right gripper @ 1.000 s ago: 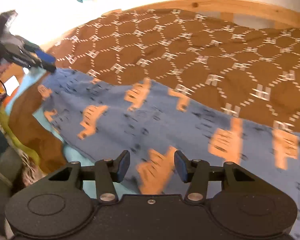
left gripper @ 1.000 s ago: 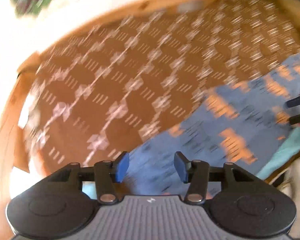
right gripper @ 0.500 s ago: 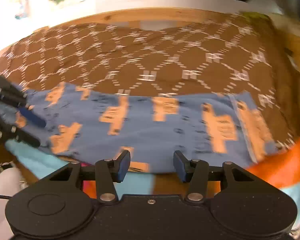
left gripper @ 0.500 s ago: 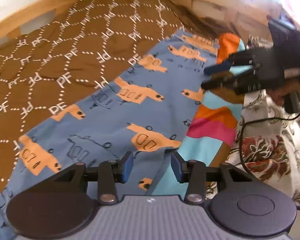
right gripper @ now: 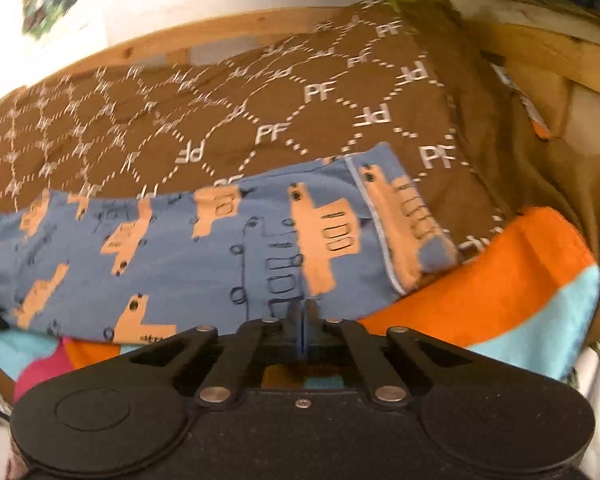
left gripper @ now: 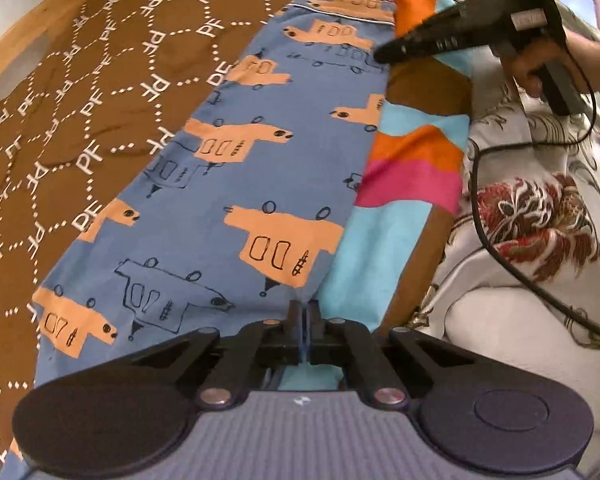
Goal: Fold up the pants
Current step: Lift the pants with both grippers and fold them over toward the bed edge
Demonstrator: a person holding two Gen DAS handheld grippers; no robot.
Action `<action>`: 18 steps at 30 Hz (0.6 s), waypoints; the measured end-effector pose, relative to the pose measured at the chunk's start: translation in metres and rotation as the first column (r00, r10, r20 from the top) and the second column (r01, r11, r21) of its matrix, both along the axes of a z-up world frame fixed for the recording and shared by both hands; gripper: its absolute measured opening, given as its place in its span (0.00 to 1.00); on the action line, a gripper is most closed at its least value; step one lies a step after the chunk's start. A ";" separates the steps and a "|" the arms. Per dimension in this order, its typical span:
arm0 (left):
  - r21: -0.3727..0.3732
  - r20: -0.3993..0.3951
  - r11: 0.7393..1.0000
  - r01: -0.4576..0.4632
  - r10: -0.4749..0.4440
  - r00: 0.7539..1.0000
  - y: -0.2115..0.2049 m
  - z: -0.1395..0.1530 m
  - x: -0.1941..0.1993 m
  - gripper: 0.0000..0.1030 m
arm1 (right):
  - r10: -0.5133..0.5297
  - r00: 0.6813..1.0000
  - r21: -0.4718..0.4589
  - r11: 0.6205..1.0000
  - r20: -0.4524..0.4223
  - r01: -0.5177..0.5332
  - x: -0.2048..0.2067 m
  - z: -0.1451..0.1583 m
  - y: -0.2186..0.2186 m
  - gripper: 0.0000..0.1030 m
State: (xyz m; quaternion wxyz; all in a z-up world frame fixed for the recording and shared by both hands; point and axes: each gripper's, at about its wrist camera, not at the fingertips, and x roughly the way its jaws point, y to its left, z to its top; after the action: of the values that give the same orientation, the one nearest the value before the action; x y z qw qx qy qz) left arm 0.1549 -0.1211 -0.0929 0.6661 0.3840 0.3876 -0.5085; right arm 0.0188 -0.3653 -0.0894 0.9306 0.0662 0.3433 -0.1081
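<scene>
**Both claws pinched on near edge of pants**

Left gripper [left gripper: 304, 320] has its jaws fully together on the near long edge of the pants [left gripper: 228, 184], toward the leg end; a sliver of blue cloth appears nipped between the pads; right gripper [right gripper: 303, 316] likewise clamped on the same edge, up by the waistband [right gripper: 392, 220]; in the left wrist view it shows as a black tool [left gripper: 440, 40] held in the person's hand [left gripper: 540, 64].

Pants lie flat and lengthwise on the brown quilt [left gripper: 100, 80], near edge overhanging a striped blanket [left gripper: 412, 168] of orange, pink and turquoise; wooden bed frame [right gripper: 148, 44] behind.

Handling, as a judgement: thin knit, light, limp, no stiffness; it should sag between the two grips and drag on the quilt, so lift both ends together; not fragile, not slippery. Best hold is the hemmed or seamed edge and waistband, where layers stack; risk is catching only the top layer, or snagging the blanket underneath; cannot tell from either view how many layers are caught.
</scene>
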 end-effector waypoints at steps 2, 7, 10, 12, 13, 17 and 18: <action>-0.021 -0.047 0.999 -0.038 0.037 0.998 0.002 0.004 0.008 0.15 | -0.016 0.999 -0.023 1.000 0.034 0.016 -0.011 0.009 -0.003 0.28; -0.144 -0.165 0.981 -0.127 0.103 0.981 0.014 0.026 0.025 0.66 | -0.074 0.995 -0.123 0.989 0.065 0.082 -0.016 0.028 -0.038 0.49; -0.179 -0.177 0.967 -0.179 0.147 0.973 0.013 0.030 0.033 0.66 | -0.052 0.999 -0.074 0.996 0.000 0.052 0.005 0.029 -0.070 0.51; -0.187 -0.207 0.954 -0.232 0.193 0.959 0.009 0.025 0.040 0.66 | -0.017 0.999 -0.016 1.000 -0.044 0.016 0.016 0.025 -0.079 0.45; -0.190 -0.232 0.947 -0.259 0.213 0.949 0.009 0.020 0.044 0.66 | 0.009 0.998 -0.049 0.999 -0.063 -0.012 0.019 0.023 -0.075 0.36; -0.183 -0.296 0.929 -0.321 0.259 0.919 0.006 0.005 0.052 0.66 | 0.060 0.993 -0.204 0.976 -0.105 -0.081 0.020 0.024 -0.057 0.08; -0.181 -0.294 0.930 -0.321 0.260 0.920 0.005 0.004 0.052 0.66 | 0.055 0.994 -0.238 0.968 -0.094 -0.076 0.019 0.030 -0.057 0.08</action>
State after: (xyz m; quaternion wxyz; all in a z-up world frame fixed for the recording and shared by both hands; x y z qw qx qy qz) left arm 0.2067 -0.1163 -0.0889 0.7158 0.1721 0.4661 -0.4907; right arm 0.0374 -0.4226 -0.0596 0.9190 -0.0636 0.3698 -0.1209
